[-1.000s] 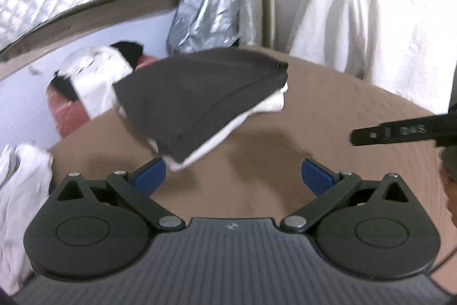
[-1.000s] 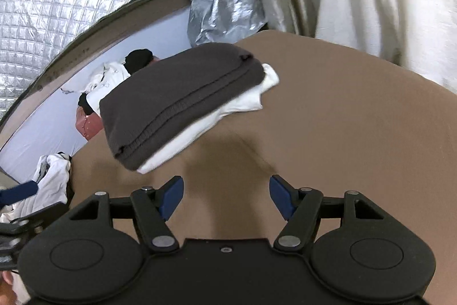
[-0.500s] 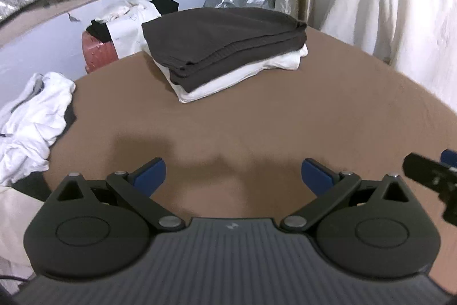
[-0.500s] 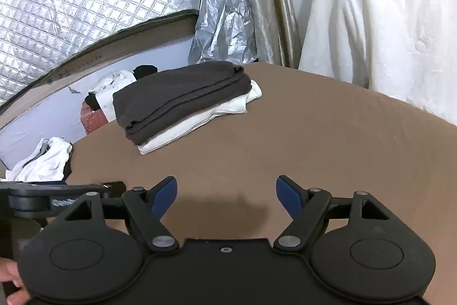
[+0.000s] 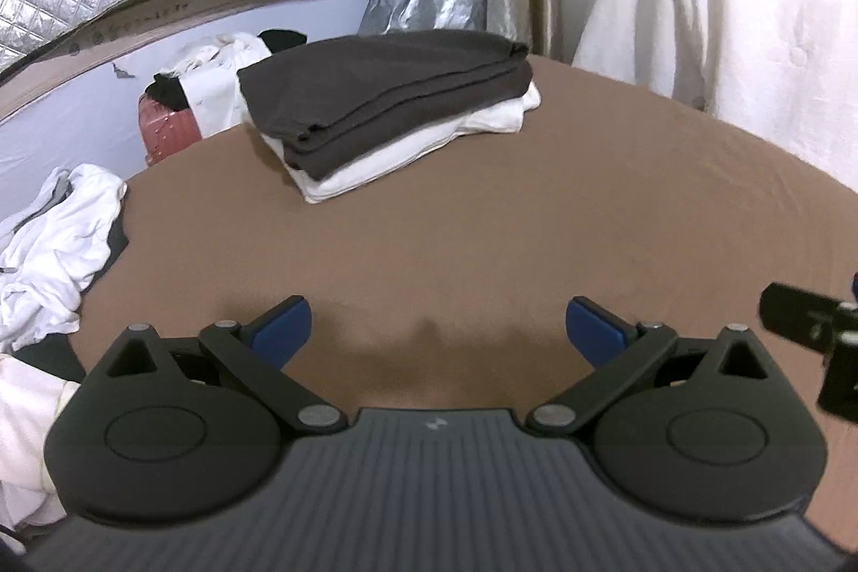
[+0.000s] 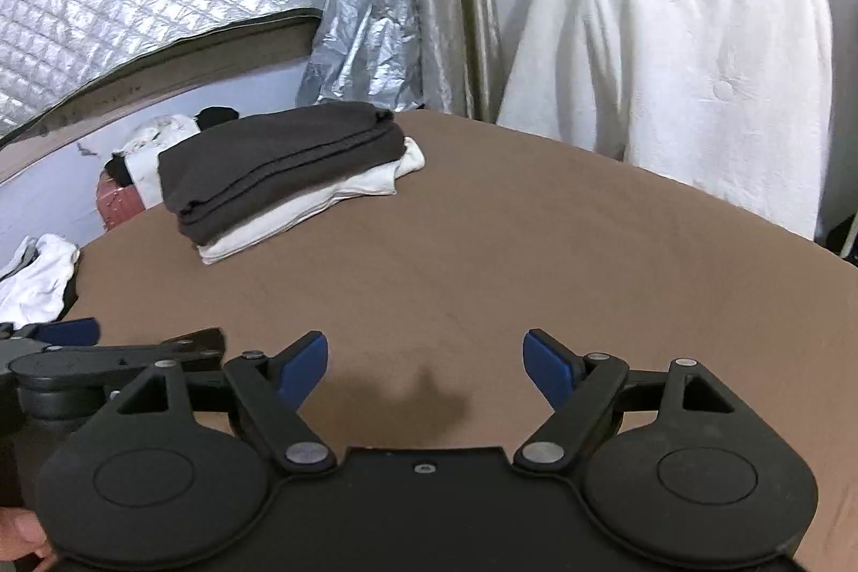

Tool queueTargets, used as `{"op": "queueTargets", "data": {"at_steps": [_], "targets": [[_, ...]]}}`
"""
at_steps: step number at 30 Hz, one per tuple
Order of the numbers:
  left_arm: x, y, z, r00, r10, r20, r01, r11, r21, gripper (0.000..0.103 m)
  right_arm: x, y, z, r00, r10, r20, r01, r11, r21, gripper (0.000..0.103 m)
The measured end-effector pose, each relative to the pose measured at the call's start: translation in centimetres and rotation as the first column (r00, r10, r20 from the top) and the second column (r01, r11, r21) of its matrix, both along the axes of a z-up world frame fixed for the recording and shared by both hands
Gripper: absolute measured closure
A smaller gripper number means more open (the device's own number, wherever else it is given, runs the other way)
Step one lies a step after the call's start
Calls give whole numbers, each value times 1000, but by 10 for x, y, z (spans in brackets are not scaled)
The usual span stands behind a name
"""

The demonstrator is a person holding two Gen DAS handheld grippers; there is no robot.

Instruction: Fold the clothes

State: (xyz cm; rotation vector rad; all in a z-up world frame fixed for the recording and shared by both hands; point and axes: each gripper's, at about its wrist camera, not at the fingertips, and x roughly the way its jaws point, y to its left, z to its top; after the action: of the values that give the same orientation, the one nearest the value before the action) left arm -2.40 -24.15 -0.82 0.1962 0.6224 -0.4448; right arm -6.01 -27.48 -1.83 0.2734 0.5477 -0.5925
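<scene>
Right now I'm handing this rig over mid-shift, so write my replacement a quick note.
Left gripper: open, holding nothing, over bare brown table.
Right gripper: open, holding nothing.
Folded dark garment sits on the folded white garment at the table's far side.
Done: those two are folded and stacked.
Left: the crumpled white clothes off the table's left edge look unfolded.

Folded stack at table's far left, heap beyond left edge
</scene>
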Motion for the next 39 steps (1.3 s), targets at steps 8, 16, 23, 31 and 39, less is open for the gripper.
{"op": "queueTargets", "data": {"at_steps": [8, 16, 23, 31, 39], "targets": [[-7, -2, -14, 999, -34, 11, 34, 999, -8, 0, 4, 7, -4, 1000, 5, 10, -5, 1000, -15, 19], [3, 2, -20, 1000, -3, -30, 2, 999, -32, 0, 13, 14, -13, 1000, 24, -20, -25, 999, -37, 18], [6, 2, -23, 999, 17, -50, -18, 1000, -23, 0, 17, 18, -16, 1000, 24, -20, -25, 998, -54, 17], [7, 2, -26, 998, 25, -51, -26, 1000, -6, 0, 19, 19, -17, 1000, 23, -14, -23, 998, -52, 17], [10, 1, -29, 998, 19, -60, -20, 1000, -6, 0, 19, 17, -20, 1000, 14, -20, -15, 999, -46, 17]]}}
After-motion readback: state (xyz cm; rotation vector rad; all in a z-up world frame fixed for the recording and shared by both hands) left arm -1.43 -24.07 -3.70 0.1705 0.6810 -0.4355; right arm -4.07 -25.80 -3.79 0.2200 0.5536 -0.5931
